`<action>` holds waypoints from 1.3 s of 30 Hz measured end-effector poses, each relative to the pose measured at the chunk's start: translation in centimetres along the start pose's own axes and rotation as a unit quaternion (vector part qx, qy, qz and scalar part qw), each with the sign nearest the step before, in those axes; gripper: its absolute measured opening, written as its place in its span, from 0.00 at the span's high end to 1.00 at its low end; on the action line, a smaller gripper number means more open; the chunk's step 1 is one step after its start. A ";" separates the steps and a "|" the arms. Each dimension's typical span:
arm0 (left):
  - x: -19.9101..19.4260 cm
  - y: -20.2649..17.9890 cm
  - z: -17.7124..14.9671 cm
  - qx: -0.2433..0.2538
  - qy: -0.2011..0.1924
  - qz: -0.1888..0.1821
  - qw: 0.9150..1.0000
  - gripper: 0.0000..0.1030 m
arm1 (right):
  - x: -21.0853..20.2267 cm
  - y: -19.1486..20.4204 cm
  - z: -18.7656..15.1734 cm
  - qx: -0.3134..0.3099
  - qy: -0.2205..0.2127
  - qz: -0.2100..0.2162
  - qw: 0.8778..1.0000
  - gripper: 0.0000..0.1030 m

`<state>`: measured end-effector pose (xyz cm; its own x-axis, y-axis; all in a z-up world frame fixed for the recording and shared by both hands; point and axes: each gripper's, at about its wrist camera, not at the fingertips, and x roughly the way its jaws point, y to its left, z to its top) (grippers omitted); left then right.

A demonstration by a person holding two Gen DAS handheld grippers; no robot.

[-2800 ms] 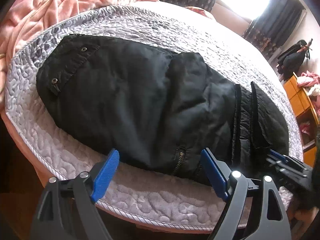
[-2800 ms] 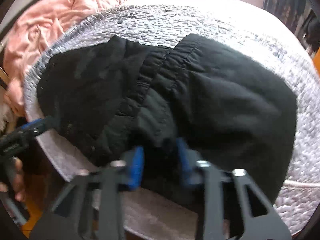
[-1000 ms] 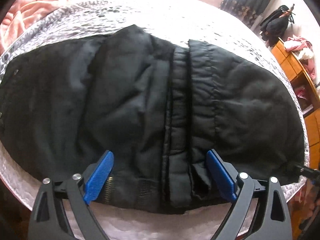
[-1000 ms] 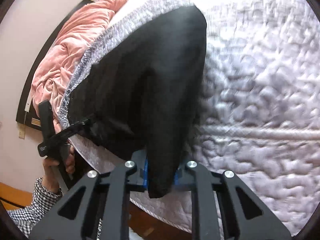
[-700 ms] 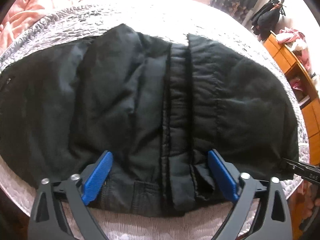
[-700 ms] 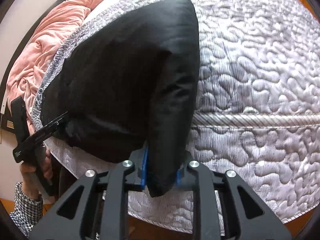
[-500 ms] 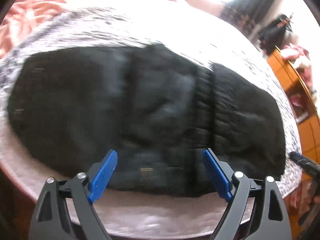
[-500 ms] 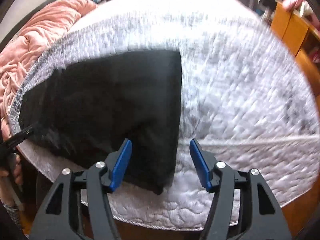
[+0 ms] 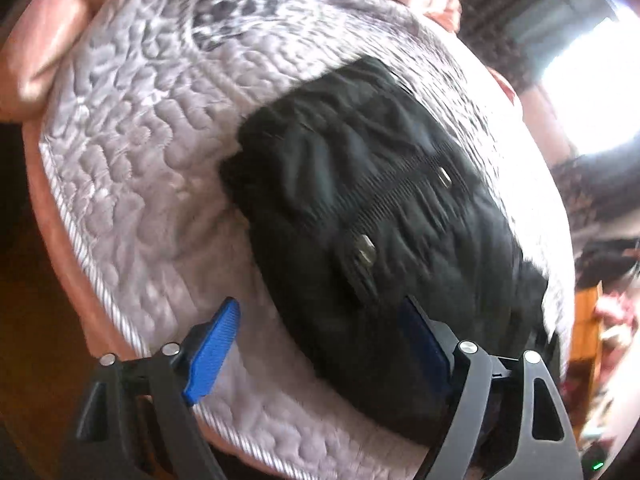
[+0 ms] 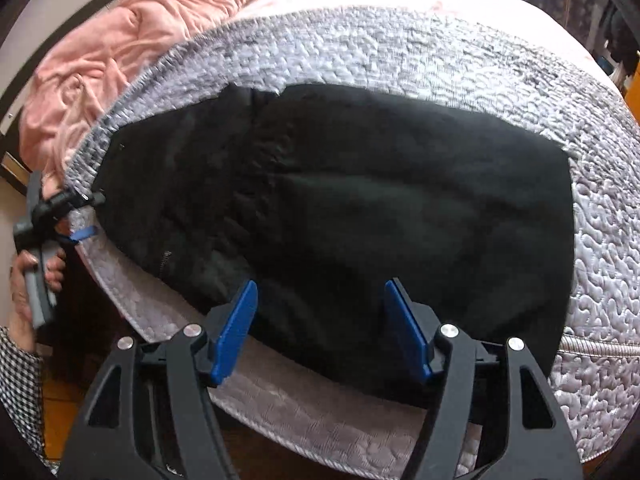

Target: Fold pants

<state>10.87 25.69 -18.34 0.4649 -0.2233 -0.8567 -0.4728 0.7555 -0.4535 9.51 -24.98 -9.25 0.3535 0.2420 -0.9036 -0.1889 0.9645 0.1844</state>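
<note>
Right wrist view: folded black pants [image 10: 360, 208] on quilted bed cover [image 10: 600, 240], right gripper [image 10: 320, 328] spread, empty.

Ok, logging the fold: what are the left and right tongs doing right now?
Left tongs: open and closing, nothing gripped; black pants lie beneath.
Right tongs: open, empty, over the pants.

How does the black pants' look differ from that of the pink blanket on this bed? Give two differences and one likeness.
The black pants lie folded flat; the pink blanket is bunched and rumpled. The pants sit mid-quilt, near the bed's front edge; the blanket is heaped beyond the quilt's far edge. Both are soft cloth lying free of either claw.
</note>
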 end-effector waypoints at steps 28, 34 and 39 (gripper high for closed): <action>-0.5 -1.5 2.8 -0.047 -0.044 -0.169 0.984 0.86 | 3.7 -1.2 -0.3 0.023 0.027 0.005 0.999 0.34; -5.1 -7.9 1.6 0.060 -0.087 -0.179 0.978 0.86 | 1.7 -2.4 -0.8 0.048 0.010 0.022 0.999 0.34; -8.0 -14.5 -1.8 0.185 -0.123 -0.143 0.965 0.84 | -1.5 -3.9 -1.6 0.060 -0.025 0.018 0.998 0.34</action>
<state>12.66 15.40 -5.40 0.7214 -0.3375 -0.6047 -0.0206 0.8624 -0.5058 8.24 -29.25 -9.23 0.3944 0.2795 -0.8754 -0.0930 0.9599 0.2646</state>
